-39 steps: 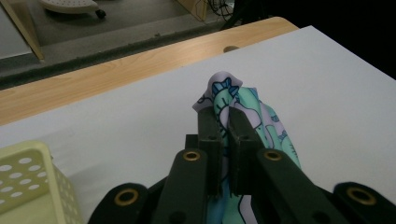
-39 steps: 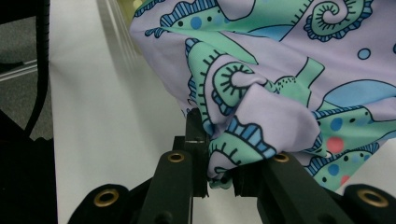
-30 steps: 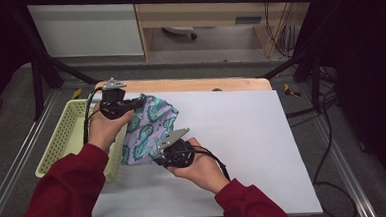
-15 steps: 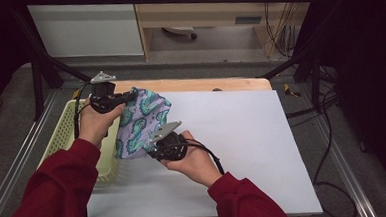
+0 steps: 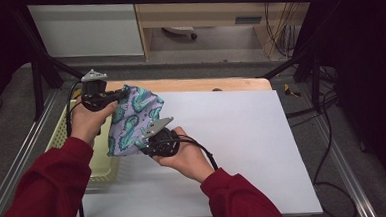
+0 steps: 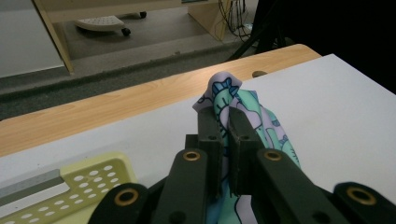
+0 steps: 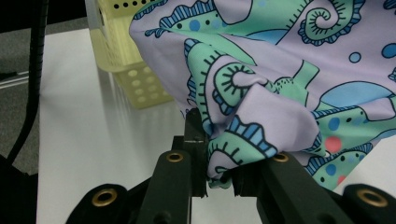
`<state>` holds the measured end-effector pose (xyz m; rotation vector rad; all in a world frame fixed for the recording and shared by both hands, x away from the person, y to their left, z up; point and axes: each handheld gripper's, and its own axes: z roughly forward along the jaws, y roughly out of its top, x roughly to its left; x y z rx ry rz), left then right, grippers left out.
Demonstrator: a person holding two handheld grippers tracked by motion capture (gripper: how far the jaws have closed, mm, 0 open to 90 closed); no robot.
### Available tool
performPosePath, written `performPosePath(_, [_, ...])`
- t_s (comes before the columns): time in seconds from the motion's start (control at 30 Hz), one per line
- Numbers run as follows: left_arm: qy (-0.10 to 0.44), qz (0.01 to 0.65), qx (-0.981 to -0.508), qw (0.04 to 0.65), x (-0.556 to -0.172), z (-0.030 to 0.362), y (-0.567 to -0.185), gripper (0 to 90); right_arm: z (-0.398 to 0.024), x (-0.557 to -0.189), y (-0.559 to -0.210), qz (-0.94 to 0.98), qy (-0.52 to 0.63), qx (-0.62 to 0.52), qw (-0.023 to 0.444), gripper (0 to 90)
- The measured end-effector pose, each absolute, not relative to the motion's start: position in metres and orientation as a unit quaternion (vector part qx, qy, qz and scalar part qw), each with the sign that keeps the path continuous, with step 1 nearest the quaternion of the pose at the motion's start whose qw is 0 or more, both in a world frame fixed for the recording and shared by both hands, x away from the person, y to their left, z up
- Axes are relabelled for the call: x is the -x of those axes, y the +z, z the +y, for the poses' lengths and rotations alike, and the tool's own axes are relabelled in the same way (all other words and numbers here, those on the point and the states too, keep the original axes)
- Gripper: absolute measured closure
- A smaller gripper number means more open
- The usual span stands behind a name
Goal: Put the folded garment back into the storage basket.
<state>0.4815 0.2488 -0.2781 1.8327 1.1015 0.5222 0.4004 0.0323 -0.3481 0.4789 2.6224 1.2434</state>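
A lilac cloth with a teal and blue paisley print (image 5: 131, 119) hangs in the air between my two grippers, over the left side of the white table (image 5: 242, 136). My left gripper (image 5: 122, 93) pinches its top corner. In the left gripper view the jaws (image 6: 223, 114) are shut on a bunched tip of the cloth (image 6: 254, 107). My right gripper (image 5: 144, 147) holds the lower edge. In the right gripper view the cloth (image 7: 280, 70) drapes over the jaws (image 7: 217, 140), which are shut on a fold.
A pale yellow perforated basket (image 5: 101, 166) stands at the table's left edge, partly under the hanging cloth, and also shows as the basket (image 7: 126, 56) and the basket (image 6: 70, 182). A wooden strip (image 5: 204, 84) runs along the table's far edge. Cables (image 5: 328, 146) trail on the floor at right.
Both hands have lifted the cloth and carried it leftward and farther from the person, over the basket's edge. Both grips have stayed as they were.
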Motion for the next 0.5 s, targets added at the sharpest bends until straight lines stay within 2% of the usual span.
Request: performPosePath(0.5, [0.221,0.455,-0.735,0.451,-0.481,0.264,-0.276,85.9,0.044,-0.403,-0.344,0.879,0.439,-0.159,0.094,79.2])
